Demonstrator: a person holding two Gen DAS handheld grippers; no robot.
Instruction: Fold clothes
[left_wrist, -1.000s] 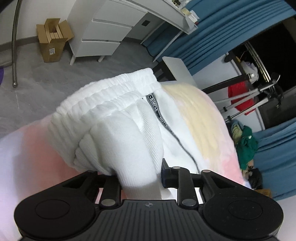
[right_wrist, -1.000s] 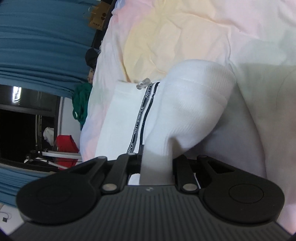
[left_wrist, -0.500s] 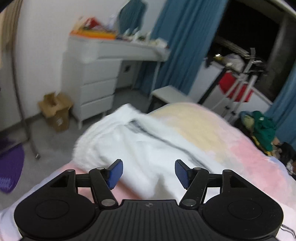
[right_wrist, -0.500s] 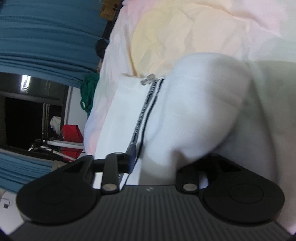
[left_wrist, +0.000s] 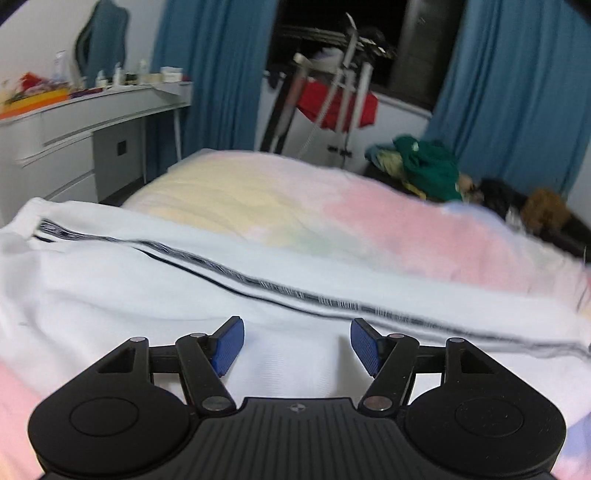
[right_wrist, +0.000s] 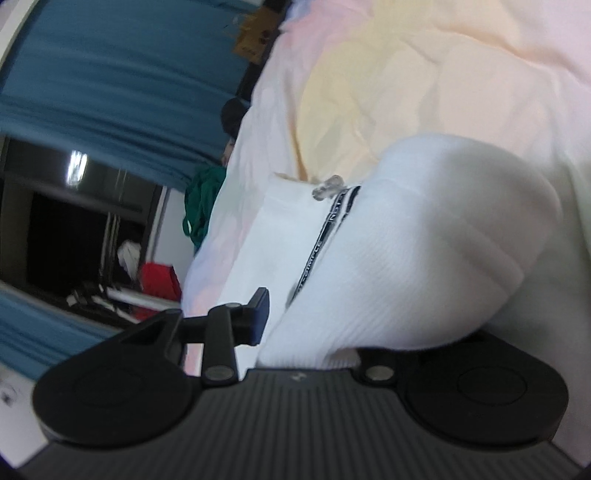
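Left wrist view shows your left gripper (left_wrist: 295, 345) with its blue pads (left_wrist: 229, 345) spread and nothing between them. A second ago it pinched the bunched waistband; its jaws have just been opening, and the white trousers (left_wrist: 155, 288) now lie flat along the near edge of the pastel bedspread (left_wrist: 388, 221), their black side stripe (left_wrist: 236, 275) running across the frame. That fold looks laid down on your left side.

Right wrist view tells what the left cannot: your right gripper (right_wrist: 314, 325) has also just been opening, yet a rounded hump of ribbed white cloth (right_wrist: 424, 258) is slumped between its jaws. One pad (right_wrist: 260, 314) stands clear of the fabric; the other is buried under it, so you cannot call this end fully released. The left view alone shows the desk (left_wrist: 92, 110) and the drying rack (left_wrist: 340, 92).
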